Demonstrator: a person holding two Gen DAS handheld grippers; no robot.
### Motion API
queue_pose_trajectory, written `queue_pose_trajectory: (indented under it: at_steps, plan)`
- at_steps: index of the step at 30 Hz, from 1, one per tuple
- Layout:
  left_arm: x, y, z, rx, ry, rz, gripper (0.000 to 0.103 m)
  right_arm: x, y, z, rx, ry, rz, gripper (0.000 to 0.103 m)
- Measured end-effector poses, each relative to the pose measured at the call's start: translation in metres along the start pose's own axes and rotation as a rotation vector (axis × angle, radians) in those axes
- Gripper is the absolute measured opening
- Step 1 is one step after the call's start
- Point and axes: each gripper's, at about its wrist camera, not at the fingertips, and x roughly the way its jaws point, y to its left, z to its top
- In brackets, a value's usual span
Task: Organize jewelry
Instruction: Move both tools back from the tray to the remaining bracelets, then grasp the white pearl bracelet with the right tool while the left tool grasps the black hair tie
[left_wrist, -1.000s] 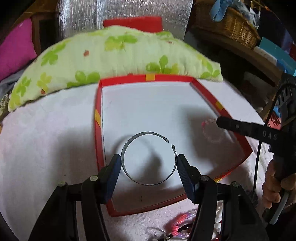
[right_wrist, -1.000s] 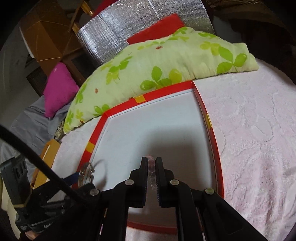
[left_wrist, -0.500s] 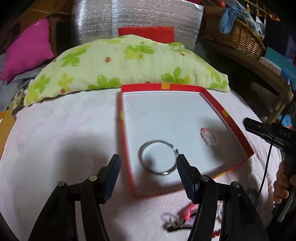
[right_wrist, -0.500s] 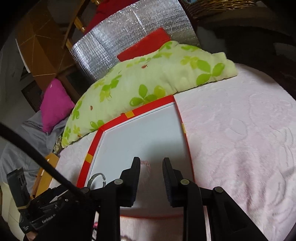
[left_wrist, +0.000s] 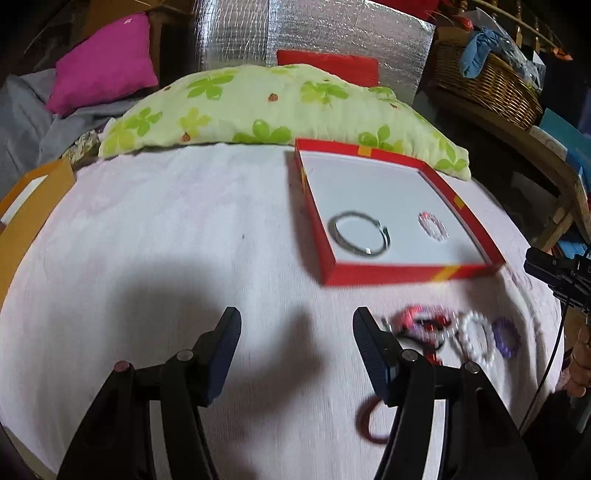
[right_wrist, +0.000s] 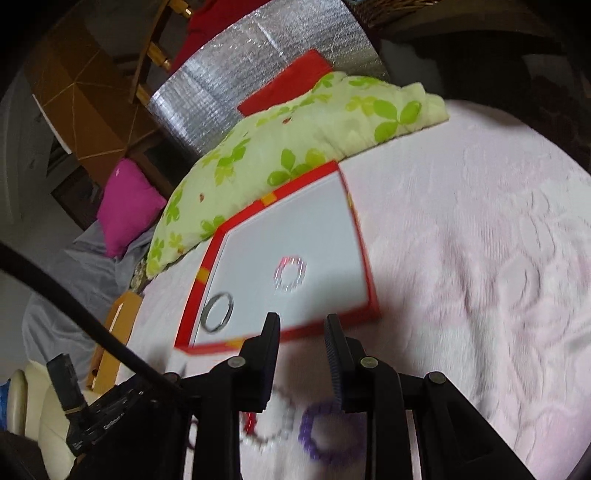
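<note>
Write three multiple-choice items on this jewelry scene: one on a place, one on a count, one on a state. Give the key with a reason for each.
1. Where does the metal bangle lie?
A. In the red box
B. On the green pillow
C. Between the left fingers

2. How many pieces are in the box?
A. None
B. Two
C. Five

3. What state is the right gripper in?
A. Shut on a bracelet
B. Shut on the box rim
C. Open, holding nothing

Key:
1 A, the bangle rests on the box's white floor.
2 B, only the bangle and the pink bead bracelet lie inside; the rest stay on the cloth.
3 C, its fingers have just been opening and stand apart with nothing between them.
</note>
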Motion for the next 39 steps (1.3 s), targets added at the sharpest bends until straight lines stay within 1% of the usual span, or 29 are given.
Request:
queue_pose_trajectory:
  at_steps: [5,9,12,14,15,16,17,18,20,21,22,24,26,28,31,32,33,36,39]
  plan:
    - [-0.015,-0.009,-0.019,0.037,-0.006,-0.044,0.064,-0.008,0.005,-0.026,-0.022,0.065,0.024,0.027]
    - [-0.021,-0.019,-0.025,0.071,-0.012,-0.079,0.064,-0.007,0.011,-0.045,-0.061,0.121,0.032,0.027]
    - [-0.018,-0.026,-0.027,0.097,0.003,-0.077,0.064,0.001,0.022,-0.050,-0.121,0.139,0.012,0.027]
    - [-0.016,-0.028,-0.028,0.104,0.011,-0.082,0.064,0.006,0.025,-0.051,-0.139,0.147,0.009,0.028]
    - [-0.015,-0.029,-0.028,0.108,0.014,-0.085,0.064,0.011,0.028,-0.052,-0.152,0.155,-0.001,0.036]
    - [-0.015,-0.030,-0.028,0.110,0.017,-0.090,0.064,0.015,0.029,-0.052,-0.163,0.159,-0.013,0.051]
    - [-0.014,-0.031,-0.029,0.111,0.022,-0.098,0.064,0.019,0.032,-0.053,-0.178,0.157,-0.030,0.058]
    - [-0.013,-0.032,-0.029,0.114,0.026,-0.101,0.064,0.022,0.035,-0.052,-0.192,0.151,-0.035,0.060]
    - [-0.011,-0.034,-0.029,0.124,0.032,-0.098,0.064,0.028,0.045,-0.053,-0.267,0.132,-0.053,0.060]
    - [-0.010,-0.035,-0.030,0.129,0.034,-0.099,0.064,0.031,0.049,-0.054,-0.302,0.130,-0.074,0.057]
    - [-0.010,-0.036,-0.030,0.132,0.035,-0.100,0.064,0.038,0.054,-0.055,-0.349,0.136,-0.104,0.047]
    - [-0.010,-0.037,-0.030,0.137,0.035,-0.100,0.064,0.050,0.059,-0.058,-0.404,0.171,-0.130,0.033]
    - [-0.010,-0.037,-0.030,0.133,0.036,-0.102,0.064,0.063,0.061,-0.065,-0.461,0.212,-0.182,0.027]
    - [-0.010,-0.035,-0.029,0.123,0.036,-0.108,0.064,0.064,0.064,-0.069,-0.517,0.196,-0.226,0.015]
    - [-0.009,-0.035,-0.028,0.116,0.040,-0.114,0.064,0.058,0.064,-0.067,-0.513,0.170,-0.220,0.014]
    - [-0.008,-0.036,-0.028,0.120,0.042,-0.119,0.064,0.056,0.063,-0.065,-0.496,0.159,-0.214,0.013]
    - [-0.008,-0.037,-0.027,0.125,0.043,-0.127,0.064,0.054,0.062,-0.064,-0.481,0.150,-0.205,0.011]
    - [-0.007,-0.046,-0.019,0.143,0.042,-0.155,0.064,0.042,0.056,-0.053,-0.418,0.101,-0.161,0.011]
    - [-0.001,-0.055,-0.009,0.153,0.055,-0.171,0.064,0.035,0.052,-0.046,-0.371,0.069,-0.149,0.011]
